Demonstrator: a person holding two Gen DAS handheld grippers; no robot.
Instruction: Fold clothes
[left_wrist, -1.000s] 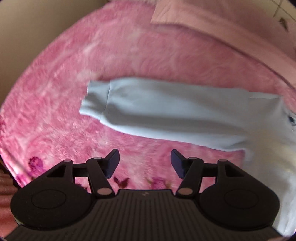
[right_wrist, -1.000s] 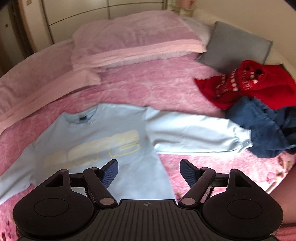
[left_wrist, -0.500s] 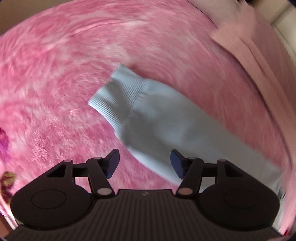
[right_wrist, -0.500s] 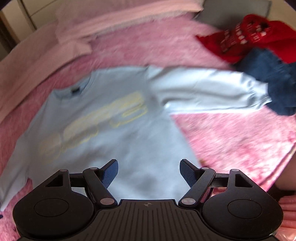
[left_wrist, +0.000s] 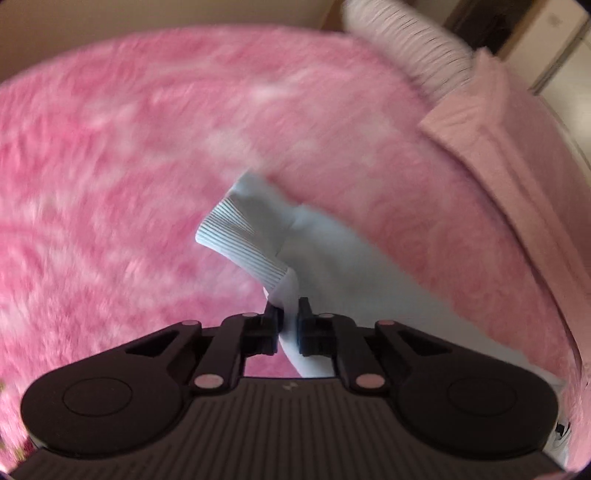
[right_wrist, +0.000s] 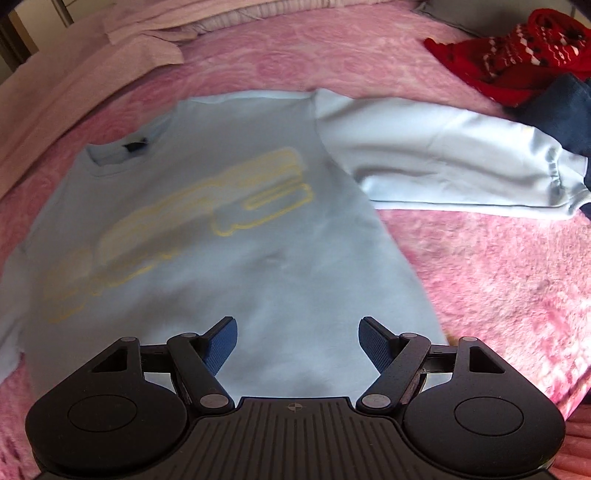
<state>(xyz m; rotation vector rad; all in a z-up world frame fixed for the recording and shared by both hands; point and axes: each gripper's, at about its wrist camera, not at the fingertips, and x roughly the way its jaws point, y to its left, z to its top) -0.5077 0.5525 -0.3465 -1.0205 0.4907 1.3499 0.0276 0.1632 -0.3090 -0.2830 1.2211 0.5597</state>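
Light-blue sweatshirt (right_wrist: 229, 266) lies flat, front up, on a fuzzy pink bedspread (right_wrist: 509, 280). Body's long axis runs from the hem near the right wrist camera up to the collar (right_wrist: 122, 155) at upper left — neck points away and left. Yellow outlined lettering (right_wrist: 177, 232) crosses the chest on a diagonal. Small dark label sits inside the collar.

One sleeve (right_wrist: 436, 158) stretches out to the right, roughly straight, long axis near horizontal; its gathered cuff (right_wrist: 561, 177) ends against a dark navy garment (right_wrist: 565, 118). A red knit piece with white pattern (right_wrist: 517, 51) is bunched just behind that.

Right tool (right_wrist: 297, 343) — fingers spread wide, blue ribbed pads showing, hovering over the lower hem area, gripping nothing.

Left tool (left_wrist: 290, 325) — fingers pressed together, pinching the other sleeve (left_wrist: 351, 280) just behind its ribbed cuff (left_wrist: 240, 236). Cuff points up and left away from the camera, lifted a bit off the bedspread (left_wrist: 110, 184); the sleeve's length trails off to the lower right. Fabric reads as smooth fleece, cuff as fine vertical rib knit.

Bedspread is plush, mottled pink and white, blurred in the left wrist view. Pale pink folded bedding (right_wrist: 74, 66) lies along the far edge — smoother, flat weave.
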